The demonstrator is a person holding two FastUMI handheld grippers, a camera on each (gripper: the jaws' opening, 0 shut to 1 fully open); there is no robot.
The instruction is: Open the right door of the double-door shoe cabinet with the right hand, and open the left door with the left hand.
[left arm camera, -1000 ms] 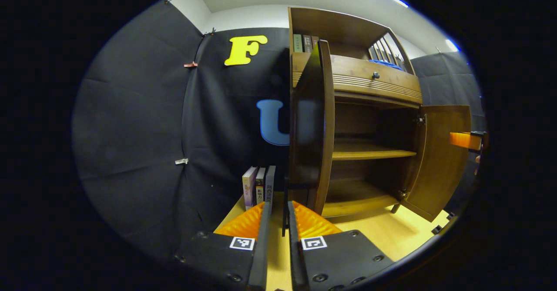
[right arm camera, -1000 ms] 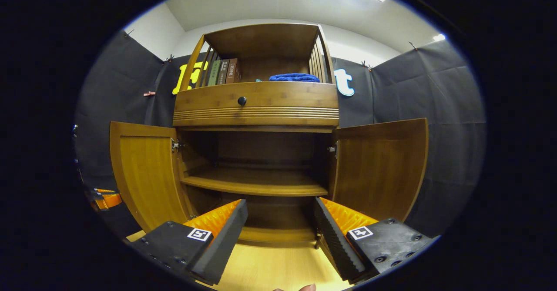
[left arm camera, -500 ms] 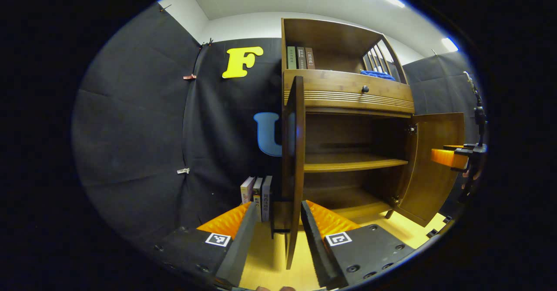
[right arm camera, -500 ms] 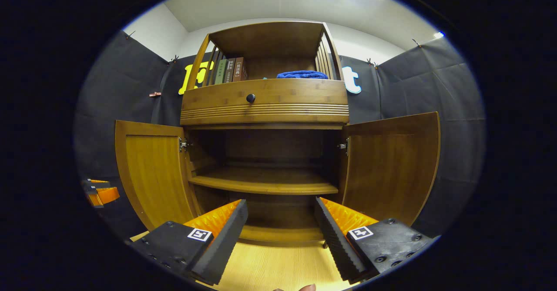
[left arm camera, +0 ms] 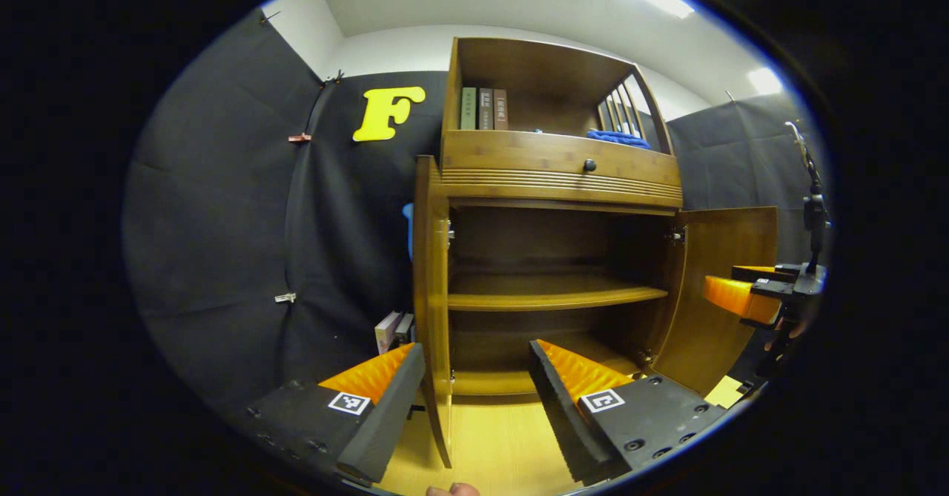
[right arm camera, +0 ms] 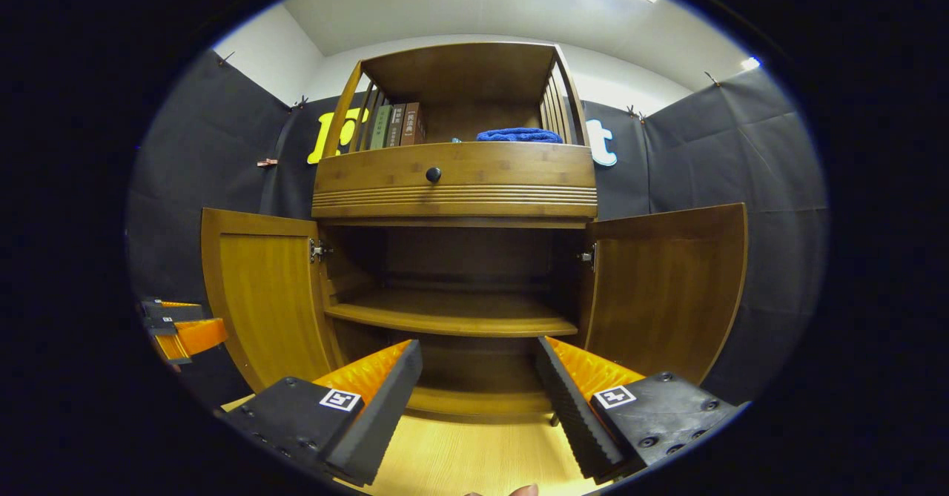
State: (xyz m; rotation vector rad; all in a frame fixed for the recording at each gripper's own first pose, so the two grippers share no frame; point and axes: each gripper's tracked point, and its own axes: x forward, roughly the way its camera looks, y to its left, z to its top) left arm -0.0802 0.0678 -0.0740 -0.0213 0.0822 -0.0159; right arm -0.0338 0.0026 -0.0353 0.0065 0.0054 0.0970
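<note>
Across both views, brown wooden double-door shoe cabinet (right arm camera: 454, 184) standing wide open: right door (right arm camera: 667, 288) swung out, left door (right arm camera: 263, 299) swung out too. Judged as both openings done, with little left beyond drawing the tools clear.

Left gripper (left arm camera: 471, 399) with jaws spread, straddling the free edge of the left door (left arm camera: 430, 296) without pressing on it. Right gripper (right arm camera: 474, 399) also spread wide, holding nothing, facing the bare lower shelves (right arm camera: 452, 318).

From the left gripper view: left door seen nearly edge-on, a few upright books (left arm camera: 393, 329) on the floor beside the cabinet, and the right gripper (left arm camera: 741, 296) off by the right door (left arm camera: 715, 288). From the right gripper view: both door panels face-on, folded blue cloth (right arm camera: 519, 135) and a row of books (right arm camera: 397, 125) on the top shelf, left gripper (right arm camera: 185, 329) low by the left door.
</note>
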